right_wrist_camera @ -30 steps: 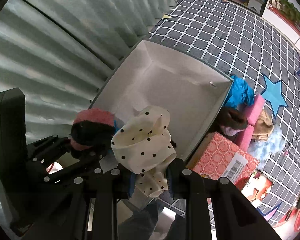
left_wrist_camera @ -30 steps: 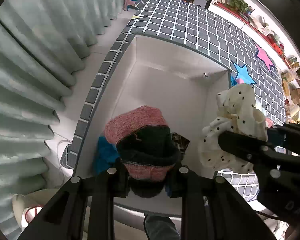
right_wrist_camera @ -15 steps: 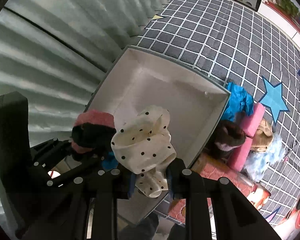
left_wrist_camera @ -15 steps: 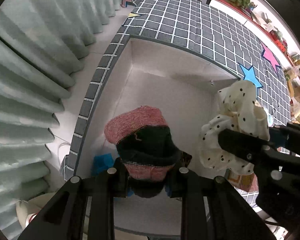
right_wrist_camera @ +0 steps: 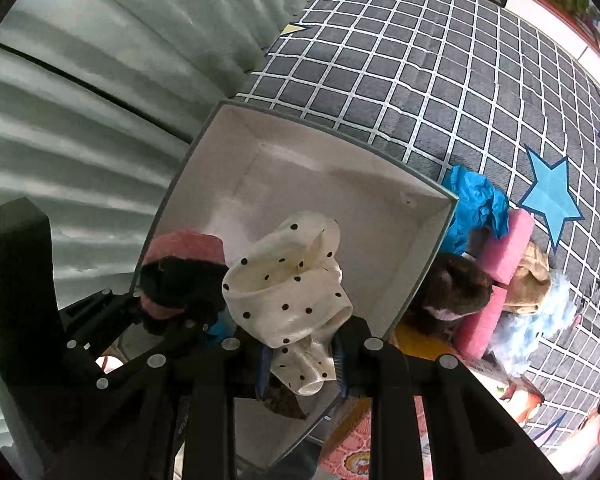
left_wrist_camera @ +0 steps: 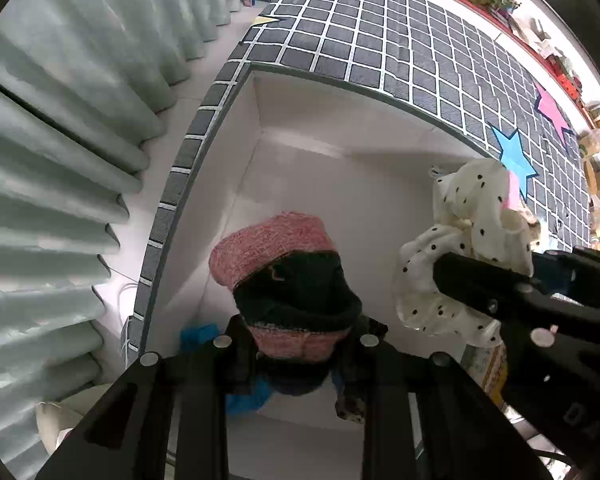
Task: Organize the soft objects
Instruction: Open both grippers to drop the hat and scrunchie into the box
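the left gripper [left_wrist_camera: 296, 344] is clenched on a pink and black hat [left_wrist_camera: 288, 272] above the white box [left_wrist_camera: 236, 168], while just beside it the right gripper [right_wrist_camera: 300, 348] grasps a cream dotted cloth [right_wrist_camera: 288, 284] over the same box.

From my left camera, the pink-and-black knit hat [left_wrist_camera: 288, 276] covers the near part of the white box [left_wrist_camera: 340, 184] floor, so I can only make out scraps of a blue item [left_wrist_camera: 198, 334] and a patterned brown piece [left_wrist_camera: 350, 404] under it, too little to name either. On the right camera, the polka-dot cloth [right_wrist_camera: 288, 292] hides the fingertips clamping it, and I cannot tell whether it hangs clear of the box floor. The dark furry thing [right_wrist_camera: 456, 286] outside the box is half behind its wall, and the red printed item [right_wrist_camera: 356, 448] is cut off at the bottom edge.
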Demonstrator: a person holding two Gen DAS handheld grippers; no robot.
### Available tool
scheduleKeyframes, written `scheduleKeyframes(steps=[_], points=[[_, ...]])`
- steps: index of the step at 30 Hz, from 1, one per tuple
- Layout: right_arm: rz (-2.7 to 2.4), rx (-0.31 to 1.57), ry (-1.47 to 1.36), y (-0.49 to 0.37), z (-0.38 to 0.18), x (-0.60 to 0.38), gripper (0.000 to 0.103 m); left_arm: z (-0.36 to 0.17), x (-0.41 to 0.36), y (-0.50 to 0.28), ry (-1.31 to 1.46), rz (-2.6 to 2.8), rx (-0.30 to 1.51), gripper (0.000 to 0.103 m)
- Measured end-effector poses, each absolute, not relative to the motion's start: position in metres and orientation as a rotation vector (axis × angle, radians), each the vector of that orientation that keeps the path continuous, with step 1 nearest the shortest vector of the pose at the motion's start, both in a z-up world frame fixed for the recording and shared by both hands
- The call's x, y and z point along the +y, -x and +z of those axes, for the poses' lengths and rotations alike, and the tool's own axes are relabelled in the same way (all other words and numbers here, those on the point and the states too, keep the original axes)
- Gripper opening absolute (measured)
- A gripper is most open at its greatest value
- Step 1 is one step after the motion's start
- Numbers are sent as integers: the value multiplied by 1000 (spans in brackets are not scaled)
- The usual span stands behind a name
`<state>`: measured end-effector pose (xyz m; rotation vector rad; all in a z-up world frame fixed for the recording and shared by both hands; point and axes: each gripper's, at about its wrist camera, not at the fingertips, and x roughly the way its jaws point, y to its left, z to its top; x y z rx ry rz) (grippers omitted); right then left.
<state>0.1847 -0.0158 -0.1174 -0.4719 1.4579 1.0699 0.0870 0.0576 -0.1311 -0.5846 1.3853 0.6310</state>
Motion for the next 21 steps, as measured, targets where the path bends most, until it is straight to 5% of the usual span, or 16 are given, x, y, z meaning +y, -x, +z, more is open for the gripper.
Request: scheduleKeyframes(steps=[7, 11, 12, 14, 19, 21], points=[[1064, 1481, 460, -188, -124, -15, 26, -133, 58, -90, 583, 611, 1392, 37], [1065, 1488, 448, -191, -125, -15, 29, -131, 57, -91, 583, 621, 1379, 65], [1061, 1485, 442, -192, -125, -16, 33, -131, 58, -91, 592, 626, 1374, 73], [1058, 1484, 430, -194, -123, -18, 60, -130, 60, -90, 611, 634, 1368, 79], [1053, 1476, 420, -198, -116, -20, 62, -125, 62, -89, 635, 642, 1343, 86], [1040, 1471, 417, -201, -112, -22, 82, -123, 60, -89, 626, 647, 1338, 99]])
